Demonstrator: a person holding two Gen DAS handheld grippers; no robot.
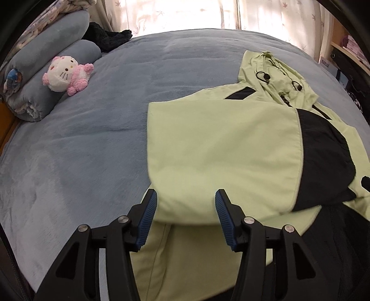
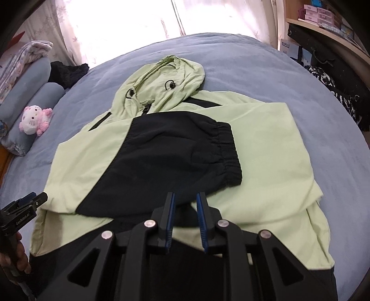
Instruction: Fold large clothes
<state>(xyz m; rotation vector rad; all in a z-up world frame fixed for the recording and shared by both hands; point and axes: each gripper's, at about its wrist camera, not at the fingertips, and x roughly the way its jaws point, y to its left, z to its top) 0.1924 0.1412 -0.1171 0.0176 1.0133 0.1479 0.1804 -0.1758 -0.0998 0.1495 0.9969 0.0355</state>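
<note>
A pale green hooded jacket (image 1: 219,150) (image 2: 277,150) lies on the bed, hood (image 2: 166,76) at the far end. One sleeve is folded across its front, and that sleeve's black cuff part (image 2: 173,150) (image 1: 323,157) rests on top. My left gripper (image 1: 186,196) hovers open above the jacket's near left edge with nothing between its pads. It also shows at the left edge of the right wrist view as the left gripper (image 2: 34,199), held by a hand. My right gripper (image 2: 186,199) hangs above the black sleeve's near end, its jaws a narrow gap apart and gripping nothing.
The blue-grey bed cover (image 1: 81,139) spreads out left of the jacket. A pink and white plush toy (image 1: 67,76) leans on rolled blankets (image 1: 46,69) at the far left. Dark clothing (image 1: 108,37) lies by the curtains. Shelves (image 2: 323,18) stand at the right.
</note>
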